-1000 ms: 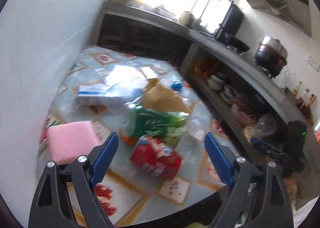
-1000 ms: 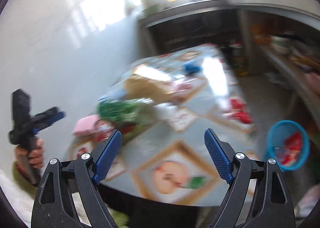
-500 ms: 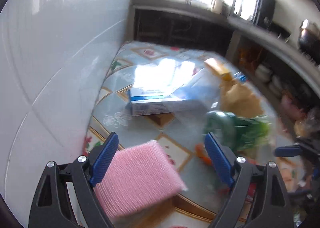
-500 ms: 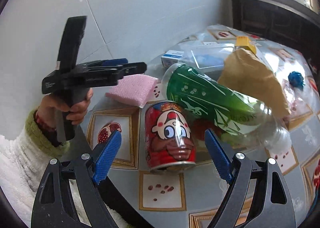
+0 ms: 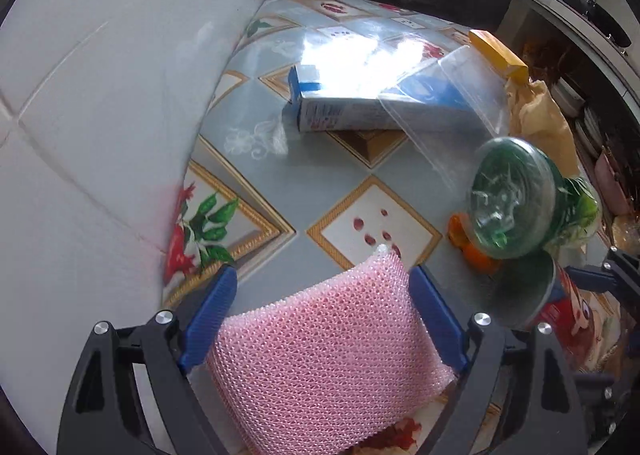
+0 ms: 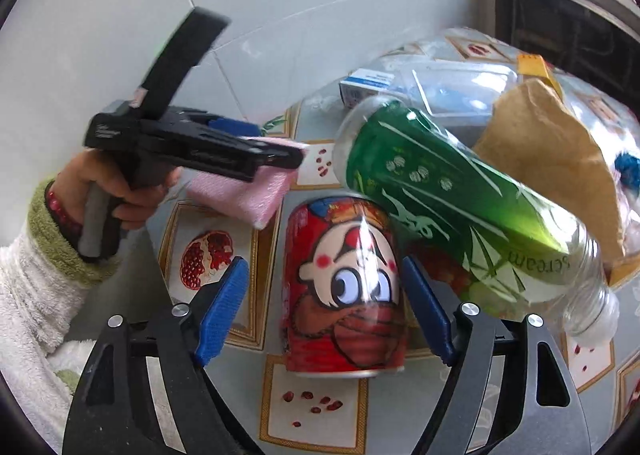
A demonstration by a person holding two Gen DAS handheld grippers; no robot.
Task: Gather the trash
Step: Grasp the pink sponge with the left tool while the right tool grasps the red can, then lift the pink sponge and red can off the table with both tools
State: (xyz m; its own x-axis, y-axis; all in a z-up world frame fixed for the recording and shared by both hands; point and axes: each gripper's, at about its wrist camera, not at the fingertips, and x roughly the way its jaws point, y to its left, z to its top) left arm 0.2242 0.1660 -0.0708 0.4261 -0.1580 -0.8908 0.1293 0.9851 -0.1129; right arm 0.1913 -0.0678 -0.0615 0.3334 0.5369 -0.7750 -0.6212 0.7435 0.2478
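1. Green-labelled clear plastic bottle (image 6: pixel 460 211), lying on its side: white lettering near the neck end of the label, reads "scream"; the start may be cut off.
2. Red drink can with cartoon face (image 6: pixel 344 287): no legible wording.
3. Blue-and-white cardboard box (image 5: pixel 360 103): fine print on its end, too small to read.
4. Black left gripper (image 6: pixel 192 143): faint body marking, illegible.

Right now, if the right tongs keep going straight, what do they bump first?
Most likely the red cartoon can: it lies right between the closing right tongs, not yet pinched. The green bottle lies behind it.
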